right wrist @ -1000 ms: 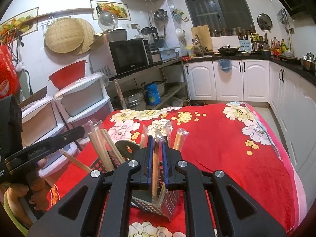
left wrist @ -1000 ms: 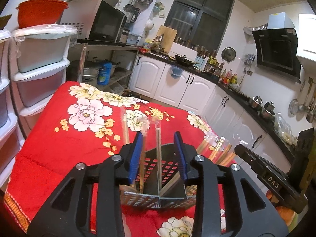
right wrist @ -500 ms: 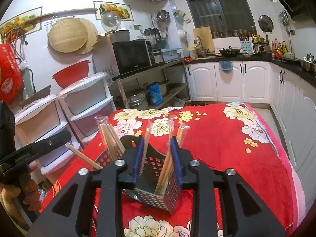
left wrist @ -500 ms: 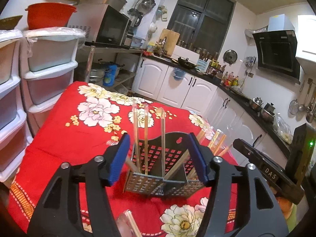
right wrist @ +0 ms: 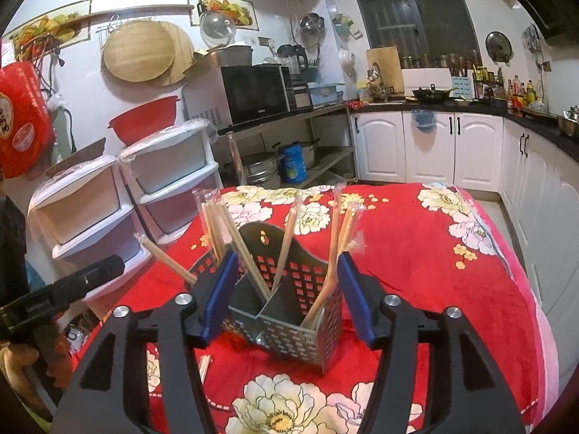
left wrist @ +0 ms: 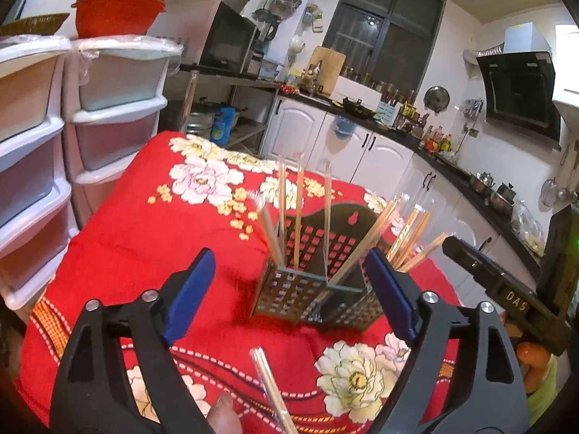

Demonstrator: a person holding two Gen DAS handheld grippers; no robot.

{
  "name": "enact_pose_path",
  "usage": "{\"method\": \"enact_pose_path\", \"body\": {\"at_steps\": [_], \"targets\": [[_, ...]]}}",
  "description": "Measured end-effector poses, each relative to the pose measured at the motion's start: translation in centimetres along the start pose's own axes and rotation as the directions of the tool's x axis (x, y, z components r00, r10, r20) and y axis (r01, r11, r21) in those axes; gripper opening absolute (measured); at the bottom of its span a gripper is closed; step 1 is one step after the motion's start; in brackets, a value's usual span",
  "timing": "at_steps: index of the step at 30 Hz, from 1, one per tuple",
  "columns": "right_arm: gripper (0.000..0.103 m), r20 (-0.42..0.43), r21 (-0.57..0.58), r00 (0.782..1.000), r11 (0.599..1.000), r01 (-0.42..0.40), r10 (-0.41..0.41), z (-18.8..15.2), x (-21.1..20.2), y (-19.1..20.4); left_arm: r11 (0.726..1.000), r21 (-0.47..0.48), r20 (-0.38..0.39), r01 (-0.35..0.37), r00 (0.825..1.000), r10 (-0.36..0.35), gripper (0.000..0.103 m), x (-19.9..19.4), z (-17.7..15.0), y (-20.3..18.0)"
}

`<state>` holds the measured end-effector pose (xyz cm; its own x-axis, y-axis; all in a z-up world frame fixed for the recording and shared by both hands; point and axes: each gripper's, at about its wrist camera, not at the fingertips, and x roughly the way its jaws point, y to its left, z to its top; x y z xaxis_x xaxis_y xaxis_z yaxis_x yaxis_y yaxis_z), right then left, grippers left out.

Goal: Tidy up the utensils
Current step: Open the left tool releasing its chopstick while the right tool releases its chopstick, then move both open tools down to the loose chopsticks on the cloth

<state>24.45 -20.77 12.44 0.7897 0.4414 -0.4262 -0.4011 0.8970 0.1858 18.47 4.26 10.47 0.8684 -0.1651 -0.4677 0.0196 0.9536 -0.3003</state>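
Left gripper, in the left wrist view, is hanging with its blue pads apart, having just been opening, and nothing is pinched between them. I am looking straight at the perforated metal holder standing on the red floral cloth; the wrapped chopsticks are standing in its compartments, some upright, some leaning out to the right. One more wrapped pair is lying on the cloth on my side of the holder, near my fingertip. Right of the holder, the other handle is showing the letters "DAS".

Risk as I am judging it: the leaning sticks are poking past the rim, so a pad swinging in could catch one and tip the light holder or flick sticks out. The loose pair could roll off the cloth if I am nudging it.

Right gripper, in the right wrist view, is likewise spread and empty, its jaws having just been opening either side of the holder without pressing it, as far as I can tell. Chopsticks here are fanning left. Behind the holder, the microwave badge is too small to read, and the red bag far left is carrying print I cannot make out.
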Motion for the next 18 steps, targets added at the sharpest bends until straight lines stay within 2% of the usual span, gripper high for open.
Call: {"method": "enact_pose_path", "body": {"at_steps": [5, 8, 13, 18], "targets": [[0.066, -0.014, 0.003, 1.0, 1.0, 0.017, -0.017, -1.1, -0.2, -0.1, 1.0, -0.002, -0.037, -0.004, 0.999, 0.003, 0.086, 0.7, -1.4, 0.2], [0.067, -0.028, 0.003, 0.999, 0.999, 0.039, -0.039, -1.8, 0.0, -0.3, 1.0, -0.004, -0.052, -0.008, 0.999, 0.007, 0.089, 1.0, -2.3, 0.3], [0.073, -0.05, -0.015, 0.993, 0.994, 0.104, -0.105, -3.2, 0.4, -0.9, 1.0, -0.009, -0.079, -0.013, 0.997, 0.012, 0.091, 1.5, -3.6, 0.4], [0.074, -0.088, -0.027, 0.988, 0.992, 0.127, -0.128, -5.0, 0.8, -1.2, 1.0, -0.016, -0.109, -0.021, 0.994, 0.019, 0.091, 2.3, -4.7, 0.9]]}}
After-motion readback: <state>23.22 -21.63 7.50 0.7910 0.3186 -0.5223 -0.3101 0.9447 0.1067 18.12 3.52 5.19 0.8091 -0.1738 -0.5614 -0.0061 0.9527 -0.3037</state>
